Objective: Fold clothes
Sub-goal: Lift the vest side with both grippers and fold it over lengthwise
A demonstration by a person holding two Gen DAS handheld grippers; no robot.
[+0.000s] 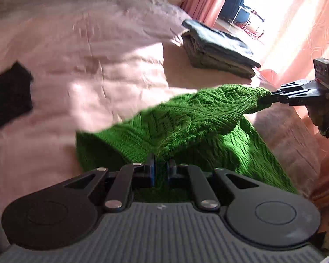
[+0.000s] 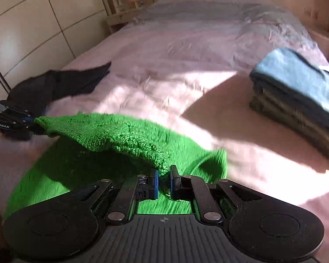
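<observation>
- The green knitted sweater (image 1: pixel 186 118) lies on the pink bed (image 1: pixel 98 65); one edge of it is lifted, and the rest lies flat on the cover.
- The left tool (image 1: pixel 161 171) is clenched on one corner of this edge; the green knit sits between its blue pads.
- The right tool (image 2: pixel 163 182) is clenched on the other corner in the same way, so the edge hangs stretched between the two.
- I judge that the two corners are held apart to keep the edge straight, so that the fold comes even when it is laid over the flat part.
- A stack of folded clothes (image 2: pixel 296 100) stands well apart on the bed, probably so that it leaves room for folding.
- A dark garment (image 2: pixel 61 83) lies unfolded on the other side; it seems to wait for its turn.
</observation>
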